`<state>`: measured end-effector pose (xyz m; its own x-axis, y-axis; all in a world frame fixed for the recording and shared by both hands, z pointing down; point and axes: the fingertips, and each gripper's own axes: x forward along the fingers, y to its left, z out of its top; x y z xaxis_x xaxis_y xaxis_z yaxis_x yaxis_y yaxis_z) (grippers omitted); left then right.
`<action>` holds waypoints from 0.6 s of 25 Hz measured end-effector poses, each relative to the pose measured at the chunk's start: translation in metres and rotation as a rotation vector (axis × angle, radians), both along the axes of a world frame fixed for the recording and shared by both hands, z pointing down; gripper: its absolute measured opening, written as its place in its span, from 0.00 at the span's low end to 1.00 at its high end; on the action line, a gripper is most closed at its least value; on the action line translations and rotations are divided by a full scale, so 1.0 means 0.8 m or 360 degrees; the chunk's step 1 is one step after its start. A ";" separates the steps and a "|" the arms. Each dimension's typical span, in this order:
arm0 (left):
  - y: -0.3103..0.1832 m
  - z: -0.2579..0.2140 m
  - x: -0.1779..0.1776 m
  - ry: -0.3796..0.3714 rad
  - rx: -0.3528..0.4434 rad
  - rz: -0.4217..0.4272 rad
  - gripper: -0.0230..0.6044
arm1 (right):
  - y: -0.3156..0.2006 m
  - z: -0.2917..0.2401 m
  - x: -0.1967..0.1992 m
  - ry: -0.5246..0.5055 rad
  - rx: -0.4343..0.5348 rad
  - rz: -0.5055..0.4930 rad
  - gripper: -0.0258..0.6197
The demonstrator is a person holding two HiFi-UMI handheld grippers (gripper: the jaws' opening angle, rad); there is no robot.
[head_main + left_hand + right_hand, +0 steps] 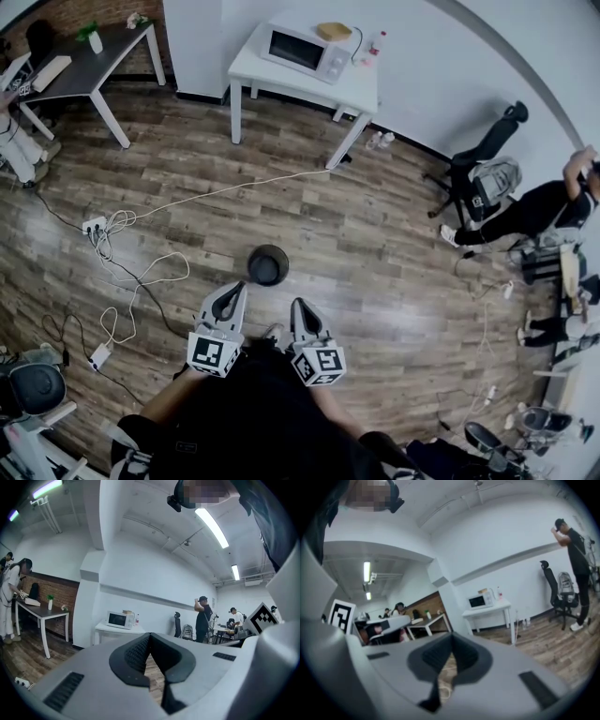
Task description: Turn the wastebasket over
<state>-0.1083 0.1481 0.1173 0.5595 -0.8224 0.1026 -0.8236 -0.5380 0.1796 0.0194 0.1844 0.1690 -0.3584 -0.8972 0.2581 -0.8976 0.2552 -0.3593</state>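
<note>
On the wood-plank floor (375,234), a round black wastebasket (268,265) stands just ahead of both grippers, touching neither. The left gripper (236,289) and the right gripper (299,304), grey with dark ribbed pads, each have their jaws pressed together on nothing. White cables (141,272) loop across the planks. Beyond, a white table (352,89) carries a microwave (298,47) against a white wall.
</note>
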 end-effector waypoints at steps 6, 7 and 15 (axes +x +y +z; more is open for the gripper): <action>0.000 0.003 -0.002 -0.0016 0.0010 -0.0008 0.09 | -0.003 -0.003 0.004 -0.0001 0.0003 0.0001 0.09; 0.000 0.003 -0.002 -0.0022 0.0015 -0.0004 0.09 | -0.003 -0.003 0.004 -0.0006 0.0004 0.0001 0.09; -0.001 0.007 -0.002 -0.0057 0.0034 0.0037 0.09 | -0.008 -0.001 -0.004 0.0025 -0.0014 -0.0017 0.09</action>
